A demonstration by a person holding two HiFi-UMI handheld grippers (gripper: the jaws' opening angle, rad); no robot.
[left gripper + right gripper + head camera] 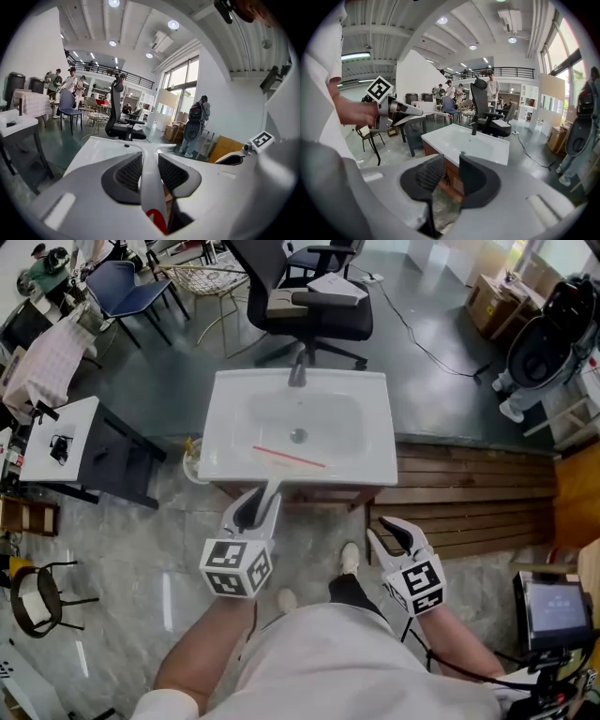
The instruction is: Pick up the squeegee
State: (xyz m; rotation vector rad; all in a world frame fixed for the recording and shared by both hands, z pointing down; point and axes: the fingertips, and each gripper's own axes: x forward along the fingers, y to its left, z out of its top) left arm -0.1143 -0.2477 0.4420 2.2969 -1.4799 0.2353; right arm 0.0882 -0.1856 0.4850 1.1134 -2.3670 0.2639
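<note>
My left hand-held gripper (261,502), lower centre, is clamped on the white handle of the squeegee (289,457), its red blade over the mid-frame sink (370,442); right hand-held gripper (450,161) gapes empty; squeeze firmly, lift level.

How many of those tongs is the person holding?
2. The left tongs, at the front edge of the sink, grip the white squeegee. The right tongs, further right, are open and empty. No others show.

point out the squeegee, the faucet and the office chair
squeegee (149,187): left gripper view, on its white handle
faucet (297,371): head view, on its upright body
office chair (328,322): head view, on its black seat
</note>
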